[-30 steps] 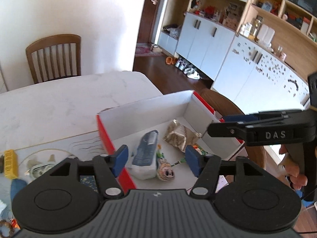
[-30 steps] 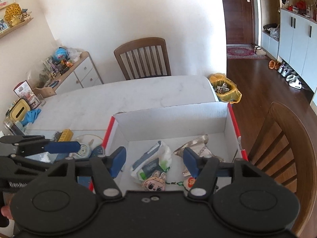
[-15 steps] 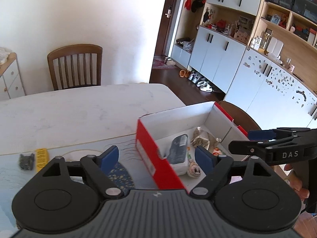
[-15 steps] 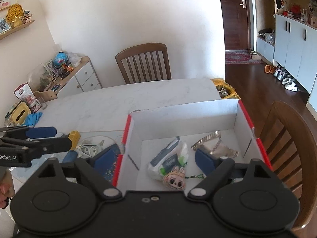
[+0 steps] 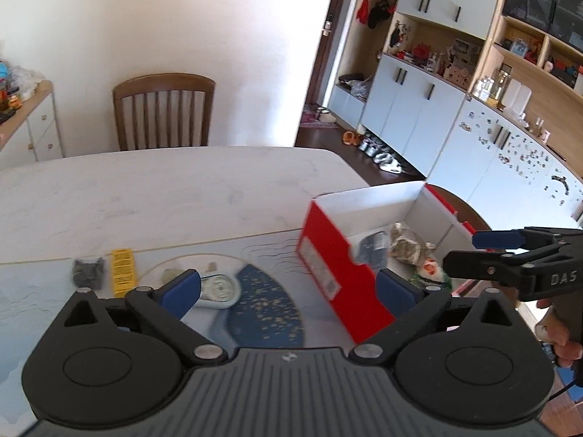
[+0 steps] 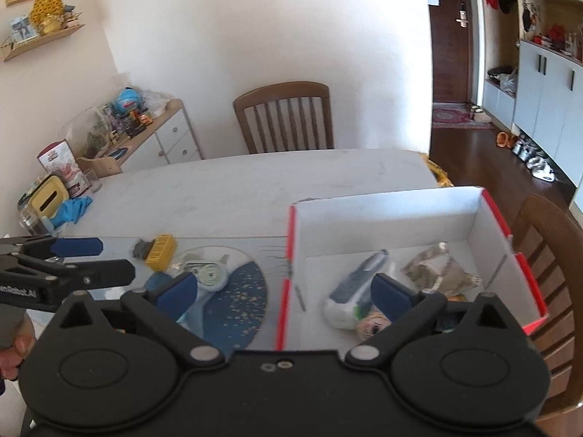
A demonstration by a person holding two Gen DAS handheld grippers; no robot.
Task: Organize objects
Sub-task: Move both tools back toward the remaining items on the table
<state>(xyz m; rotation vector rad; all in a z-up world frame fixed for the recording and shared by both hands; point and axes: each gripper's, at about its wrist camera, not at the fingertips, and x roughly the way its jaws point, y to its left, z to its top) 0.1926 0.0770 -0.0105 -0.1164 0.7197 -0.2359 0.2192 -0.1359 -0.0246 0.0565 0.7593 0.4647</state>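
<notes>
— Blue-padded, both of them: the left tool [image 5: 288, 287] and the right tool [image 6: 284, 289] have their jaws opening wide, nothing between the pads.

— Where's the box?

— The red cardboard box with the white inside [image 6: 393, 207] sits on the white marble table [image 6: 226, 189], at two o'clock from the left tool. A white-and-blue pouch [image 6: 355, 291] and a crinkled silver packet [image 6: 437, 269] lie in it.

— Outside it?

— At eleven o'clock from the right tool: a white round tape measure [image 6: 207, 273] on the blue-patterned mat [image 6: 237, 291], then a yellow ribbed block [image 6: 160, 251].
</notes>
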